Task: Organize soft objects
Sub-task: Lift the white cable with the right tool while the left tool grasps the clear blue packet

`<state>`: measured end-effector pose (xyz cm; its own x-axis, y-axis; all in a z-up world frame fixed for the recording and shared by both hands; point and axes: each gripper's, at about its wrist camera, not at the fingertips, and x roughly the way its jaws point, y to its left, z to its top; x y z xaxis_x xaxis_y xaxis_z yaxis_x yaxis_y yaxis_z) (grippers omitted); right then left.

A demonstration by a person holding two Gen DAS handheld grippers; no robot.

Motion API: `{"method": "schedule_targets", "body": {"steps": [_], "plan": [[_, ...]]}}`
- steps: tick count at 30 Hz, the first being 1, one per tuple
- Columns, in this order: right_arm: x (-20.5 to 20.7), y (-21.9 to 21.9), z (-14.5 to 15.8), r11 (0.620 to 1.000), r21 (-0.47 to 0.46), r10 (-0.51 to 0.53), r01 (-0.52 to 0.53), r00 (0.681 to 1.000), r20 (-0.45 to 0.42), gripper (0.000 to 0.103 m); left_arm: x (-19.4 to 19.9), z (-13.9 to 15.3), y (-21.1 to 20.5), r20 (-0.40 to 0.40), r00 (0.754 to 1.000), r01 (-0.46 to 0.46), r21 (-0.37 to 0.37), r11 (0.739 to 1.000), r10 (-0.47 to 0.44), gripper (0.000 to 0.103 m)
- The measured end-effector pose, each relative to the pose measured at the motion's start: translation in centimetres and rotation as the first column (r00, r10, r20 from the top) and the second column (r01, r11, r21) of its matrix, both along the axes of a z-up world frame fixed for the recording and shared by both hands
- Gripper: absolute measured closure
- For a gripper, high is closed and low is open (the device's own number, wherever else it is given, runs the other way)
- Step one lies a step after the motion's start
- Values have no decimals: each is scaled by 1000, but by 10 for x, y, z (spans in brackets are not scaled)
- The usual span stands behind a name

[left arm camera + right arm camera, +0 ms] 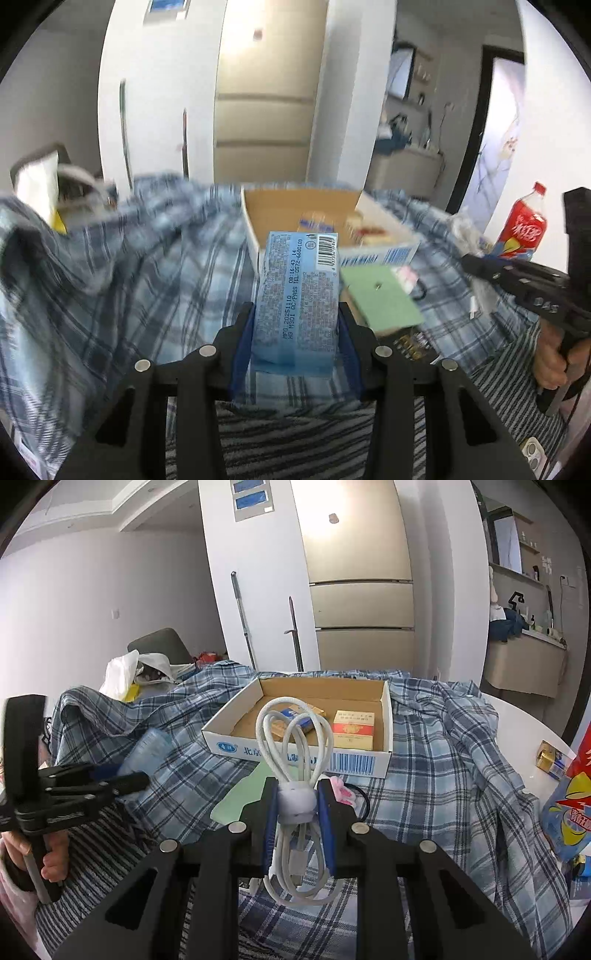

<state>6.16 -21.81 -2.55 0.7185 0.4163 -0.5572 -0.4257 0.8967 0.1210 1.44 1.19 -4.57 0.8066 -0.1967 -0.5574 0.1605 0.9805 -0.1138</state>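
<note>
So the cardboard tray (pixel 386 716) sits dead ahead of the right gripper (pixel 297 805), out past its fingertips, resting on the checked shirt (pixel 443 768) that's spread over the whole table. Two small boxes lie inside the tray, one (pixel 354 729) to the right, the other (pixel 291 716) left of it and partly hidden behind the coiled cable (pixel 295 746) sticking up between the right gripper's jaws. A flat card (pixel 240 797) lies on the shirt just short of the tray, a bit left. The left gripper (pixel 295 325) is off to the right one's left, with the tissue pack (pixel 297 295) between its jaws pointing toward the tray. A drink bottle (pixel 522 225) stands far right, and a plastic bag (pixel 122 675) sits back left.
</note>
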Motion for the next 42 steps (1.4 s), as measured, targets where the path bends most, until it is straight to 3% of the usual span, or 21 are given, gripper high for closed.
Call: {"method": "schedule_targets", "body": {"steps": [8,17,25,29,37,38,39,40,42], "plan": [[-6,1,4,1000,-8,-5,5,999,41,83,-25,17,-11,157,988,2,54,999,-10,58],[-20,3,16,999,-31,-26,31,991,133,83,-39,37,-20,207,978,-45,87,995,26,58],[-30,3,48,999,5,-38,38,979,202,83,-42,72,-42,273,962,-69,148,987,27,58],[-28,5,60,999,-8,-49,52,974,223,83,-32,79,-45,216,976,-42,115,992,16,67],[-29,1,53,999,-5,-40,42,979,199,83,-13,60,-39,60,997,-59,107,993,53,67],[-29,0,51,999,-6,-40,41,981,192,83,-12,53,-37,30,998,-56,112,992,53,62],[-29,-1,49,999,-6,-39,41,981,188,83,-11,45,-36,-4,999,-49,119,992,50,48],[-31,-2,48,999,-8,-38,40,981,189,83,-10,38,-36,-32,998,-41,123,992,45,42],[-32,-1,46,999,-16,-39,43,980,194,83,-9,24,-34,-84,995,-35,125,992,46,39]]}}
